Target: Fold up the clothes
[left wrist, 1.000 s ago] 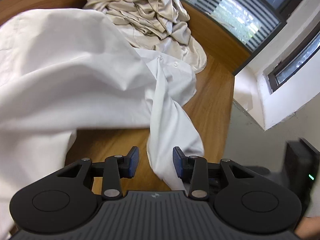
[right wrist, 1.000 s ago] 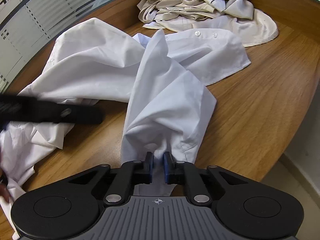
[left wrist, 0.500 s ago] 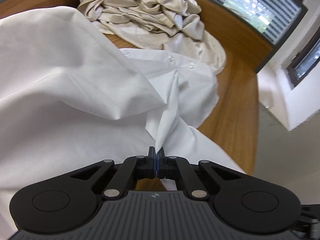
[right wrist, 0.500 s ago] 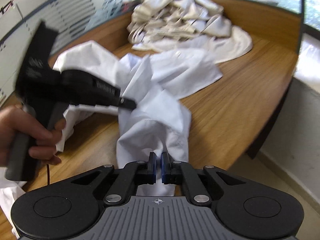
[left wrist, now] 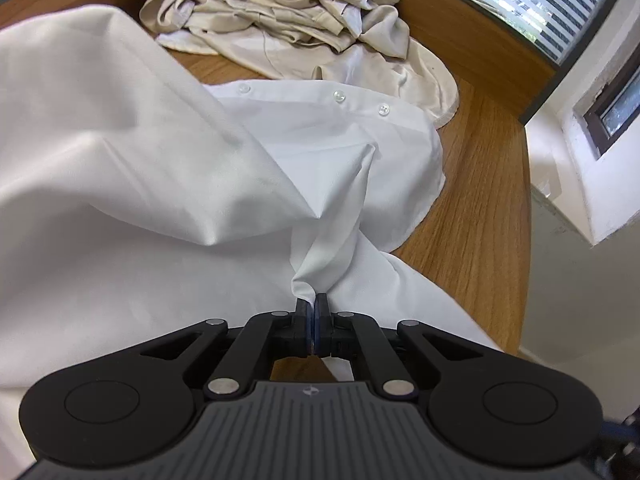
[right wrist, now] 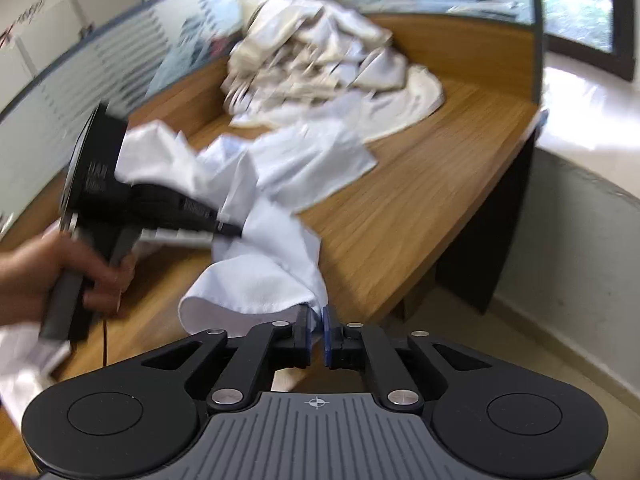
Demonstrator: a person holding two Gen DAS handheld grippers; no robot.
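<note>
The left gripper [left wrist: 313, 307] is pinching a fold of the white shirt [left wrist: 120, 168], jaws fully closed. The right gripper [right wrist: 315, 316] is clamping its cuff [right wrist: 240, 300] through a narrow gap. Both should be pulling apart evenly, keeping the cloth taut.

The left gripper [left wrist: 312, 306] has its jaws pinched on a white shirt [left wrist: 120, 168] fold over the wooden table [left wrist: 480, 208].

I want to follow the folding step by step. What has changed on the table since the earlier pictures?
The left gripper moved in and its jaws shut on a pinched fold of the white shirt; a second ago they stood open around it. The right gripper, jaws gripping the shirt's edge throughout, pulled back from the table, stretching the cloth. The beige clothes pile lies unchanged.
</note>
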